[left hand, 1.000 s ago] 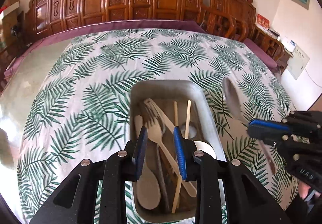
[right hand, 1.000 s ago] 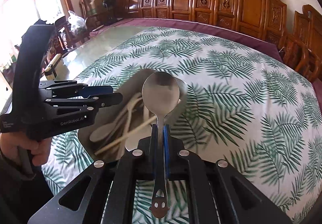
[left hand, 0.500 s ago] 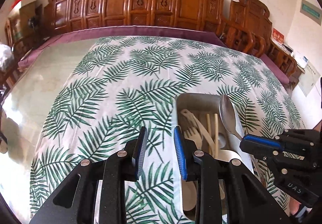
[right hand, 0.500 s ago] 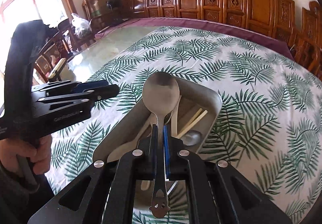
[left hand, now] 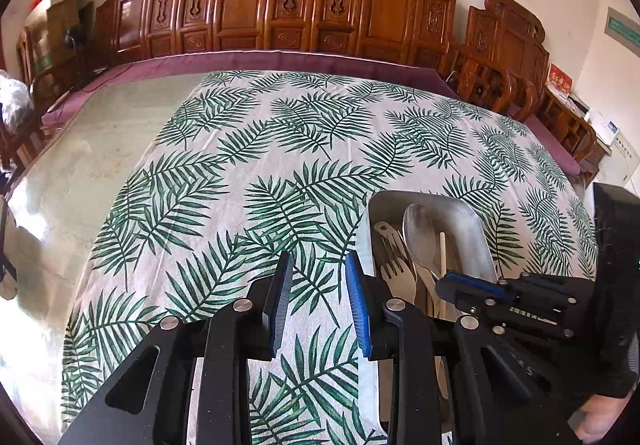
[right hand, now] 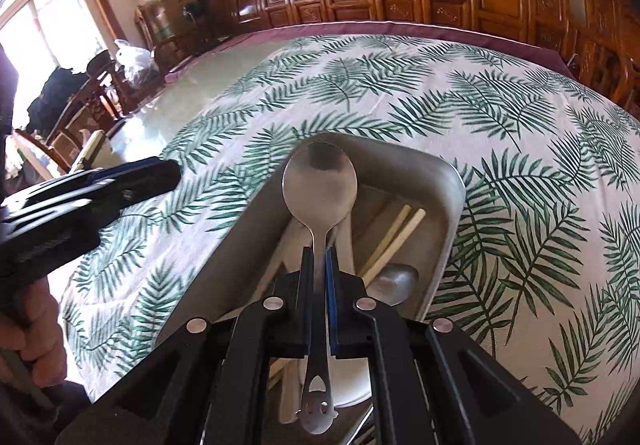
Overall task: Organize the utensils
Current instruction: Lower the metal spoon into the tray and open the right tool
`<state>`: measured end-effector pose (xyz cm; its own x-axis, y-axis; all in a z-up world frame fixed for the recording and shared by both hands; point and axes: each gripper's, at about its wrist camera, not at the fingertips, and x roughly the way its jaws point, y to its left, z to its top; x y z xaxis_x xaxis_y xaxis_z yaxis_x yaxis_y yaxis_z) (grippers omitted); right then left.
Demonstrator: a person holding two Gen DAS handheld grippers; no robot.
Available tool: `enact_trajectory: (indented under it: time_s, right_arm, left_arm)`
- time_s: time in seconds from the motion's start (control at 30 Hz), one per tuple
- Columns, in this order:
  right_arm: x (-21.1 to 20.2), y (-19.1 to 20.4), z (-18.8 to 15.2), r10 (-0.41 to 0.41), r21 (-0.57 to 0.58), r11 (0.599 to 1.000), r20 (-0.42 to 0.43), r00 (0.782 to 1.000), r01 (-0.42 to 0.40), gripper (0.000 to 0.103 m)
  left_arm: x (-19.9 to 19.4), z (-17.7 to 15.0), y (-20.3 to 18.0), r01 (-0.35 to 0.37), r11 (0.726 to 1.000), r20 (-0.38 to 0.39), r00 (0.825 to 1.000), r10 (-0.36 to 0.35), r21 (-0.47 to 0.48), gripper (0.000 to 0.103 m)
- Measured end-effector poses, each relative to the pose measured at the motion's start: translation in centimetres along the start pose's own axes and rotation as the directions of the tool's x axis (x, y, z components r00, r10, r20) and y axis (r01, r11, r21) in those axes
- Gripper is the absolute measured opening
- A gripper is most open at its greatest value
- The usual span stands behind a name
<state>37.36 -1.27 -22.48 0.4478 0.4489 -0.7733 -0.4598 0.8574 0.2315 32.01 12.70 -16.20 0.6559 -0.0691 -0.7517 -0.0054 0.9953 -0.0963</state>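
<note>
My right gripper (right hand: 319,259) is shut on the handle of a metal spoon (right hand: 319,187), whose bowl hangs over the far end of a grey metal tray (right hand: 448,181). In the tray lie pale wooden chopsticks (right hand: 394,235), wooden spoons and forks, and another metal spoon (right hand: 394,283). In the left wrist view the same tray (left hand: 476,229) lies at the right, with the held spoon (left hand: 420,233) over a wooden fork (left hand: 398,271) and the right gripper (left hand: 460,285) coming in from the right. My left gripper (left hand: 318,279) stands open with nothing between its pads, over the leaf-print cloth to the left of the tray.
A white cloth (left hand: 304,149) with green leaves covers the right part of a glass-topped table (left hand: 88,165). Carved wooden chairs (left hand: 256,1) line its far side. A hand (right hand: 34,329) holds the left gripper's handle at the left edge of the right wrist view.
My left gripper has shifted left, off the tray and onto the cloth, still open. My right gripper has come down and forward with the spoon, which now hangs low over the tray.
</note>
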Motion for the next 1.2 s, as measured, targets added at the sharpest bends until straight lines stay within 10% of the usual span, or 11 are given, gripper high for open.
enact_trajectory:
  time_s: [0.9,1.2]
  right_arm:
    - [-4.1,0.3,-1.3,0.016,-0.022,1.000,0.061,0.998,-0.015,0.010]
    - [-10.1,-1.9,-3.3,-0.038,0.011,0.999,0.117,0.992,0.037,0.019]
  left_arm:
    - [-0.5,-0.5,-1.0,-0.006,1.000,0.007,1.000,0.006,0.018,0.027]
    - [-2.5,-1.0,-4.0,-0.017,0.998,0.055,0.998,0.013,0.068,0.069]
